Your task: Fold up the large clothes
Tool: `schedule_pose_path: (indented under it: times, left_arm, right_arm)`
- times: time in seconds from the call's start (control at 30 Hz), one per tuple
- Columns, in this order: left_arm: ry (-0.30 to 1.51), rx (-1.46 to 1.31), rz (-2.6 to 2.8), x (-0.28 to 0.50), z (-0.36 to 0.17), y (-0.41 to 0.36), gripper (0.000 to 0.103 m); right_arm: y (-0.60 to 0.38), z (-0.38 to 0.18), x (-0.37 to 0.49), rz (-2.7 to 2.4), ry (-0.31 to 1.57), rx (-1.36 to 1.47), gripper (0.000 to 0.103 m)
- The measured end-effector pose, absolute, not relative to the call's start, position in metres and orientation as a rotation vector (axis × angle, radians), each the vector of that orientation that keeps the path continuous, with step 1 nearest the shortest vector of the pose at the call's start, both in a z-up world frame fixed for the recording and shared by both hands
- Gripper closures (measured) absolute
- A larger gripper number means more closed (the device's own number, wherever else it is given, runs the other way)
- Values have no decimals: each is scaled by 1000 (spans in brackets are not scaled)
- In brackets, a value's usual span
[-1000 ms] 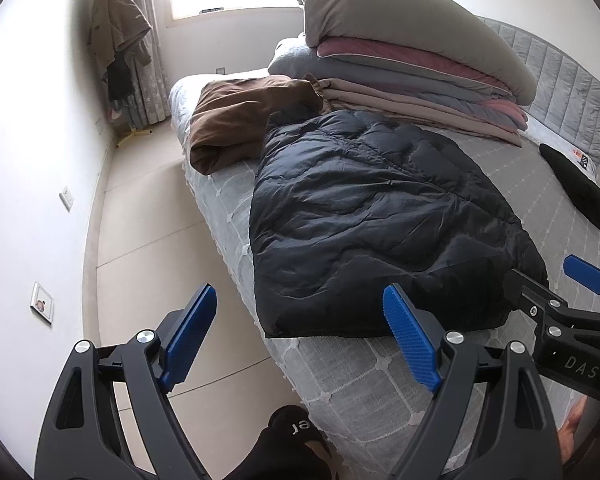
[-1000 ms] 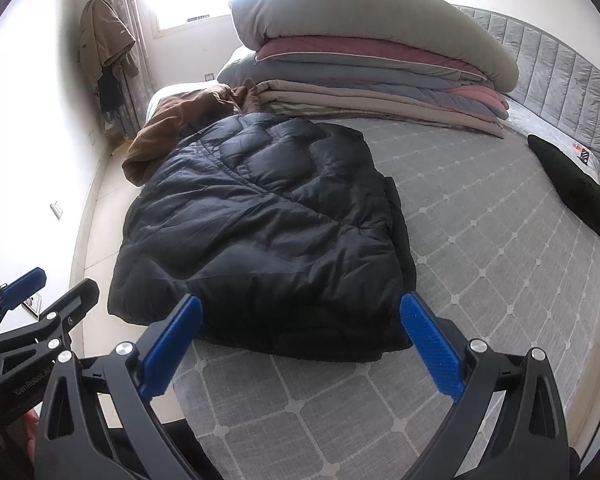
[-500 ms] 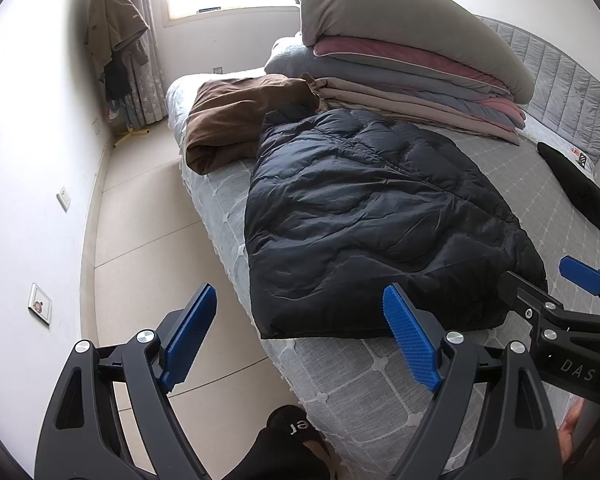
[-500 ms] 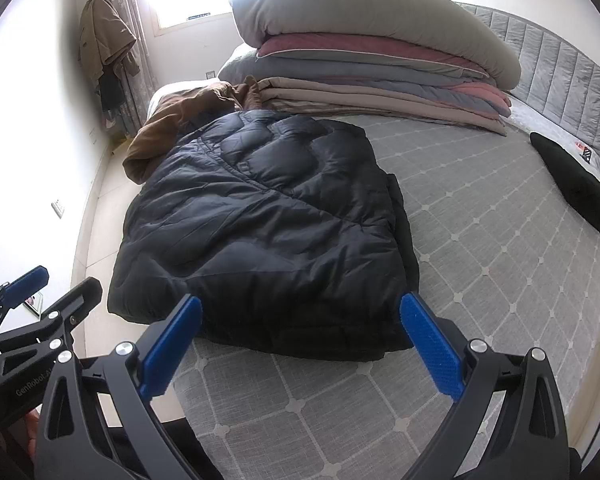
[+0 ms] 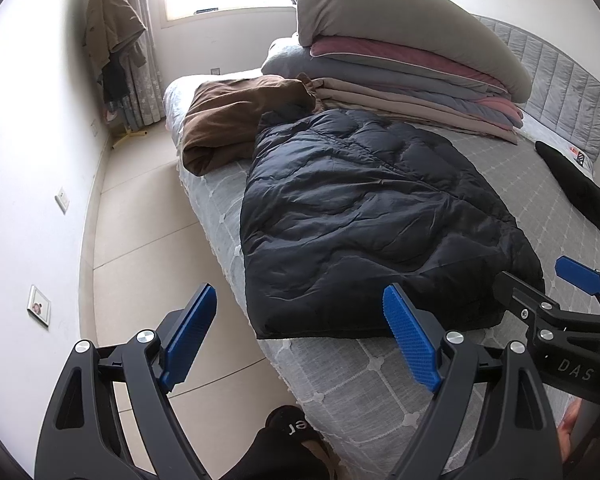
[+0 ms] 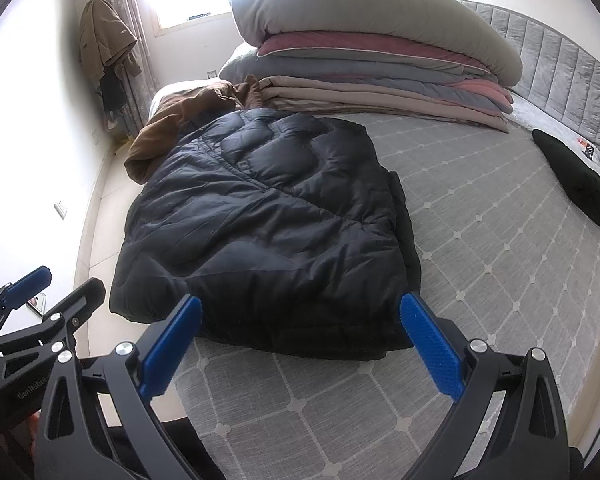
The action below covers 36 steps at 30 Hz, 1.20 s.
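Hanging on a stand in the far left corner is a beige coat (image 5: 114,26), beside the curtain (image 5: 138,76); below it the pale floor (image 5: 140,220) runs along the bed (image 6: 500,280); the left gripper (image 5: 304,336) is over the bed's near corner with its blue fingers (image 5: 190,334) spread wide and nothing between them; a brown garment (image 5: 236,120) lies crumpled at the left edge of the bed, touching the black puffer jacket (image 5: 364,216); this jacket lies folded on the grey quilted cover, near the left and front edges; behind it is a pile of folded bedding (image 6: 380,52); the right gripper (image 6: 300,340) is just in front of the jacket's near hem, fingers also wide apart and empty; far right lies a small black cloth (image 6: 576,180)
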State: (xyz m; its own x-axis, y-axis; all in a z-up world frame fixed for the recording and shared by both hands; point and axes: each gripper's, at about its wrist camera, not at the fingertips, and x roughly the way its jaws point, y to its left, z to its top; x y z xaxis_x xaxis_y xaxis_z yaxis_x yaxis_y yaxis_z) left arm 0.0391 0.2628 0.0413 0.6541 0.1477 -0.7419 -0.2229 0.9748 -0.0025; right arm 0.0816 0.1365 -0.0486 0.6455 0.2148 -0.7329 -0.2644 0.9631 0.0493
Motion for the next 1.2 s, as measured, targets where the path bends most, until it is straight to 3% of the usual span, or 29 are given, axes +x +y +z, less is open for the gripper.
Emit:
schedule_pose_path:
  times: [1.2]
  left_arm:
    - [838,-89,201,42,41,256,21]
  right_arm:
    - [137,-49,83,280,827,-58,7]
